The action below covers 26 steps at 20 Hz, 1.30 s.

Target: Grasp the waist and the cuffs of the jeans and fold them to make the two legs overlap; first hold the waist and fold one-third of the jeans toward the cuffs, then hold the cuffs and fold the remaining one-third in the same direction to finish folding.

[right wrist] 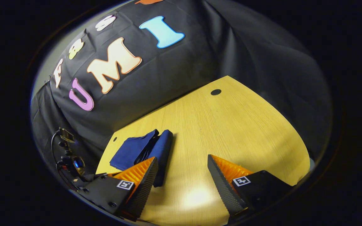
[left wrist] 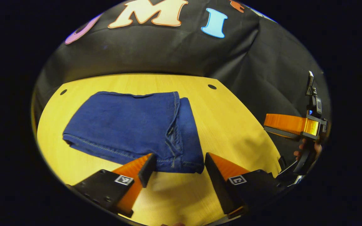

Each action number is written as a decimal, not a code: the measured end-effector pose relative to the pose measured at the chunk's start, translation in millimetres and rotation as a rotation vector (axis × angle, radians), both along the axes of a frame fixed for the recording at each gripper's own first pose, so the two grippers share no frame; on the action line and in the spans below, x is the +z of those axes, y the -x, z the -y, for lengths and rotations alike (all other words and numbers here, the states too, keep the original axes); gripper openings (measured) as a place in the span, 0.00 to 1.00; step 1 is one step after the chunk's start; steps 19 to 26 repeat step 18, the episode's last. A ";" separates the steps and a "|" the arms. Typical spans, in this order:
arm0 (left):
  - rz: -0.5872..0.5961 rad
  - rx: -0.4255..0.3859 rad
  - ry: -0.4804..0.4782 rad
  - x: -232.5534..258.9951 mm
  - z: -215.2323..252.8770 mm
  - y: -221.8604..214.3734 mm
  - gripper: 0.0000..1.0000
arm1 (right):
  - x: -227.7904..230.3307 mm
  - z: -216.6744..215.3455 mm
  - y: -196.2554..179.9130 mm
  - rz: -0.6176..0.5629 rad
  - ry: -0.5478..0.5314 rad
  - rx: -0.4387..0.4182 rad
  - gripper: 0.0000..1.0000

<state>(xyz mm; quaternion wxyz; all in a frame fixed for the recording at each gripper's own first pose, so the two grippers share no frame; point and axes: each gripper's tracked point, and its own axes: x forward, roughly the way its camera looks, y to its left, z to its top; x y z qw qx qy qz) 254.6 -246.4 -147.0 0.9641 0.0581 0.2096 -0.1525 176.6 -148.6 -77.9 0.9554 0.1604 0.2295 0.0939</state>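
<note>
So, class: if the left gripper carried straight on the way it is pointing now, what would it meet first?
Most likely the folded jeans. In the left gripper view the left gripper is open and aimed at the bundle's near edge on the wooden table. Depth is hard to judge, so it might touch the tabletop just before the denim.

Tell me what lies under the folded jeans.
The jeans lie folded in stacked layers on the wooden table. Bare tabletop surrounds them; whatever lies beneath or between the layers is covered.

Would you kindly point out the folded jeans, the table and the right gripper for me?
jeans (left wrist: 127,130): left gripper view, top layer of the folded stack.
table (right wrist: 231,125): right gripper view, bare wood.
right gripper (right wrist: 181,175): right gripper view, midway between its open fingers.
</note>
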 end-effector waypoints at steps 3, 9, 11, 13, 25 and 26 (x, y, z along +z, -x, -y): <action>0.067 0.120 -0.010 17.3 -50.6 13.0 0.96 | -1.6 -9.6 10.2 -0.003 0.002 0.020 0.98; 0.135 0.301 0.048 39.9 -131.4 33.5 0.96 | 3.0 -27.2 29.3 0.017 0.011 0.048 0.98; 0.137 0.328 0.061 41.4 -146.8 39.4 0.96 | 3.3 -33.9 36.8 0.019 0.019 0.058 0.98; 0.140 0.336 0.053 44.3 -161.4 42.6 0.96 | 5.3 -40.4 44.1 0.028 0.027 0.056 0.98; 0.166 0.285 0.053 58.6 -175.3 45.6 0.96 | 11.1 -63.7 62.3 0.067 0.020 0.021 0.98; 0.166 0.285 0.053 58.6 -175.3 45.6 0.96 | 11.1 -63.7 62.3 0.067 0.020 0.021 0.98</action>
